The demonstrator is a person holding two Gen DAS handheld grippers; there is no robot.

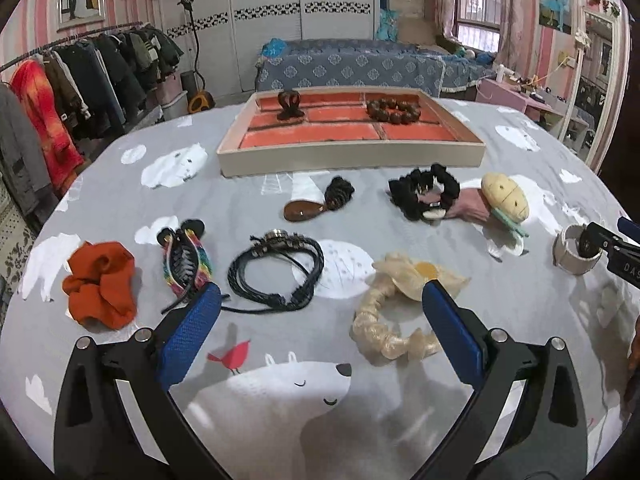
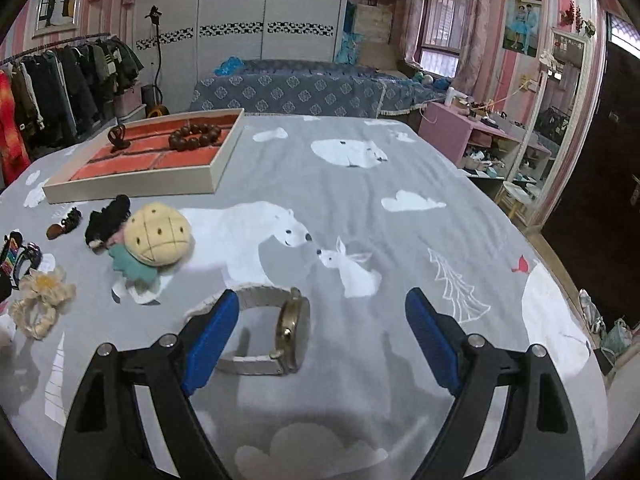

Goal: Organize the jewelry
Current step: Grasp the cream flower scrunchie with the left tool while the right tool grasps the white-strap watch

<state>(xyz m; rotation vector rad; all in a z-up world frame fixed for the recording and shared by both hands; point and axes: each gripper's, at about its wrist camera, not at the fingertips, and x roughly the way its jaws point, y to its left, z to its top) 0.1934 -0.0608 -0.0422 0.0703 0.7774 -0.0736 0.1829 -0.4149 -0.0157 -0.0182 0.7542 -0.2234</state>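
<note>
Both grippers hovered with jaws wide, holding nothing. The right gripper (image 2: pixel 322 322) straddled a white-strapped watch (image 2: pixel 276 330) on the bear-print surface (image 2: pixel 400 240); the left gripper (image 1: pixel 320 312) faced a black cord bracelet (image 1: pixel 276 272).

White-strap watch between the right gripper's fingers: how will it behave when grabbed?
The watch stands on edge with its strap looped, so it will probably tip if nudged. The strap looks soft and may squash. The metal case looks smooth, possibly slippery. The right gripper is open around it.
</note>
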